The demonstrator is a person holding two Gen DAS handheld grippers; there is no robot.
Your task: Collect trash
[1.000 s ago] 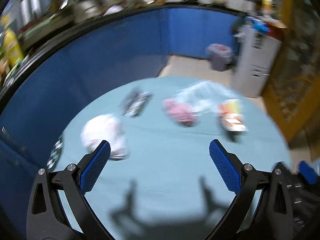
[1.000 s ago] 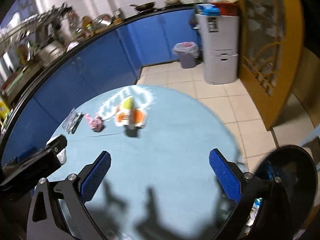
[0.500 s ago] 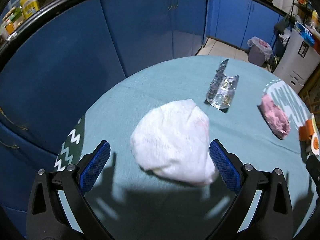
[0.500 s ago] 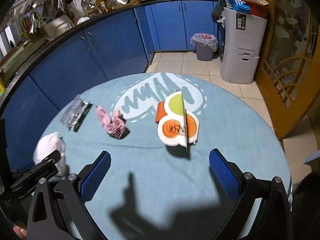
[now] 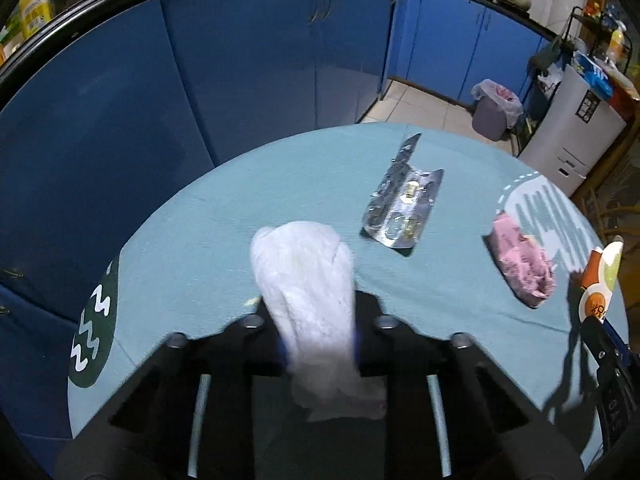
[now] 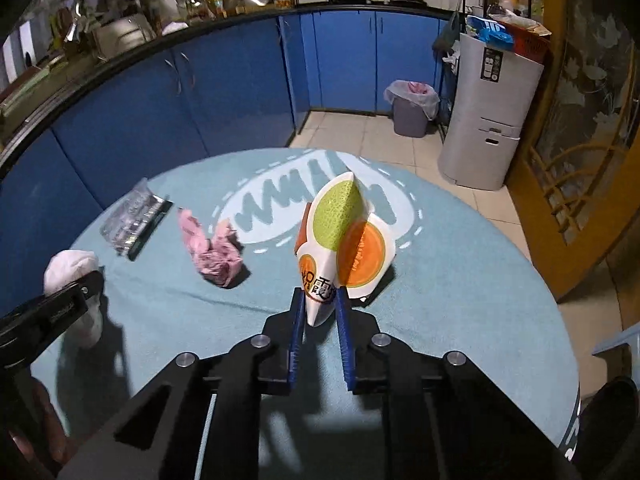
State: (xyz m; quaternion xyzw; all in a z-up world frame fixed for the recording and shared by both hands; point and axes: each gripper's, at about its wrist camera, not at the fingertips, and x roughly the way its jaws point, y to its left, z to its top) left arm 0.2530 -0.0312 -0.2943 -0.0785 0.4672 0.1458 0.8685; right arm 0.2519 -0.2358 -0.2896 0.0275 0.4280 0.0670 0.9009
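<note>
Tongs [image 5: 318, 332] around white wad [image 5: 308, 272]

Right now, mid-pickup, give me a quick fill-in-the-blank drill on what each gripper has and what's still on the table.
1. The left gripper is shut on a crumpled ____ tissue.
2. The right gripper pinches a wrapper printed with green and ____ circles.
3. Between the blister pack and the wrapper lies a ____ wad.
4. The bin stands on the ____.

Missing: white; orange; pink; floor
</note>
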